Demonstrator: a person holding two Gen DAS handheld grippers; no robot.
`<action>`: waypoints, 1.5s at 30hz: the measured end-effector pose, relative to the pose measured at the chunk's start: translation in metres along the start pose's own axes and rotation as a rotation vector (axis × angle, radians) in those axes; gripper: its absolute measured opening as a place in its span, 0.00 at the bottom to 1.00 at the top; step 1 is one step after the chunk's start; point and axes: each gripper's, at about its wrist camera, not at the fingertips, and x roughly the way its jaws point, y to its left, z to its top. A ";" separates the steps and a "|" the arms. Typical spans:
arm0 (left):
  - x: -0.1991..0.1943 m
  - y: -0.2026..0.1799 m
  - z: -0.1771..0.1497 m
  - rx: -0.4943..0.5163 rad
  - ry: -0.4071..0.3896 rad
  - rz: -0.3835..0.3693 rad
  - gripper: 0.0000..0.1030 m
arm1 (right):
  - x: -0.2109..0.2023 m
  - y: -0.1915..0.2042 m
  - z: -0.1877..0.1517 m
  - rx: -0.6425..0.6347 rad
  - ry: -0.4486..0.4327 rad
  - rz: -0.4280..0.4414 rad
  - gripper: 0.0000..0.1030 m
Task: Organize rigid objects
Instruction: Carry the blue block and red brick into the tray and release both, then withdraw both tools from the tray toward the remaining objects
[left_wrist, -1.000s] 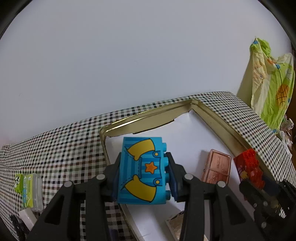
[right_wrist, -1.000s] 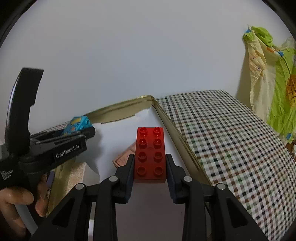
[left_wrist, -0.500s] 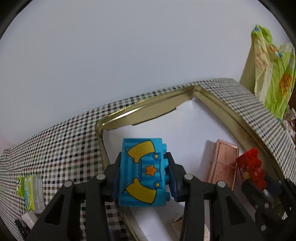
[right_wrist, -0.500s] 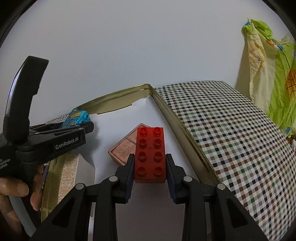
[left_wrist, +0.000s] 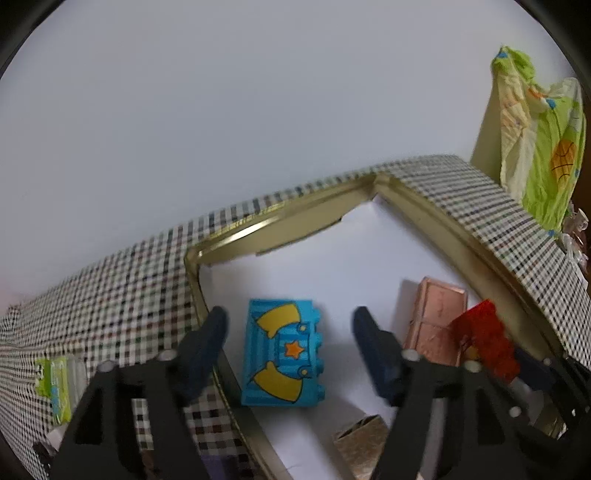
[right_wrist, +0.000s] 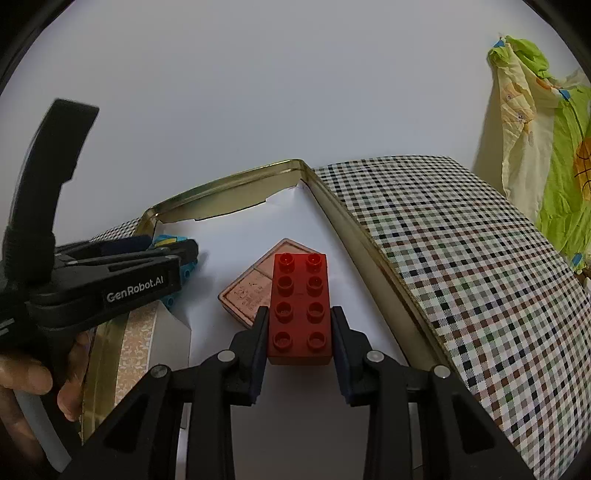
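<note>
Left hand-held gripper (left_wrist: 290, 341) jaws have just been opening, blue brick (left_wrist: 282, 360) between them, untouched, lying in the gold tin (left_wrist: 236, 236). Right hand-held gripper (right_wrist: 298, 334) clamps red brick (right_wrist: 299, 306) above the tin (not placed yet). Copper block (right_wrist: 247, 291) already inside.

Two black plastic grippers are seen, each built from angular arms with triangular cut-outs. On the left gripper (left_wrist: 290, 347), dark navy pads line the insides of the fingers (left_wrist: 376, 349), and round silver screws are set at the arm joints. The right gripper (right_wrist: 299, 332) is made alike, with four silver screws across its arms. White lettering "GenRobot.AI" is printed along the left gripper's side, beside a curved black handle gripped by a bare hand (right_wrist: 35, 387).
</note>
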 end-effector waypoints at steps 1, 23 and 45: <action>-0.002 -0.001 0.000 0.007 -0.012 0.006 0.83 | 0.000 0.001 0.000 0.000 0.002 -0.001 0.34; -0.058 0.045 -0.026 -0.171 -0.262 0.159 0.99 | -0.081 -0.003 -0.005 -0.019 -0.625 -0.090 0.90; -0.095 0.076 -0.097 -0.152 -0.355 0.286 0.99 | -0.107 0.011 -0.023 0.089 -0.748 -0.254 0.90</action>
